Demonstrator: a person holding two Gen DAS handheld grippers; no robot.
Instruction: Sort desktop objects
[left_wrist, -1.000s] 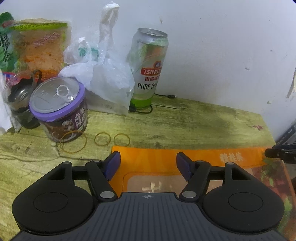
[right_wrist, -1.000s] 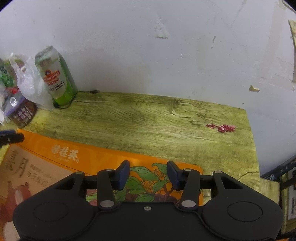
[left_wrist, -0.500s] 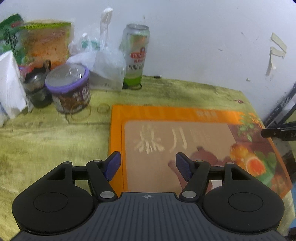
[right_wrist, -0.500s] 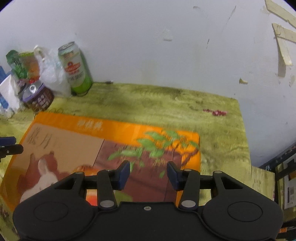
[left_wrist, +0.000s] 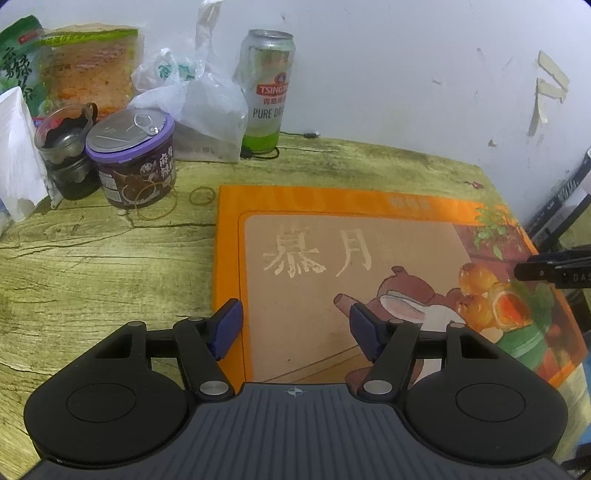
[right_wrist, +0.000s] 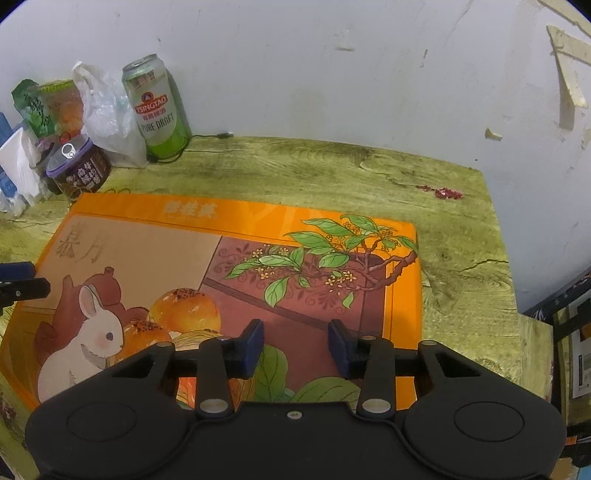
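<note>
A large flat orange box printed with a rabbit, pastries and leafy branches lies on the green wood-grain desk, filling the centre and lower right of the left wrist frame and the lower left and centre of the right wrist frame. The left tongs hang over the box's near left part, jaws apart with nothing pinched; they have just been closing a little. The right tongs hang over the box's leaf-printed part, jaws narrower, also just closing, gripping nothing. In the upper left of both frames, against the white wall, stand a green beer can, a clear plastic bag, a purple-lidded tin, a dark glass jar and snack packets; rubber bands lie just beside the tin
</note>
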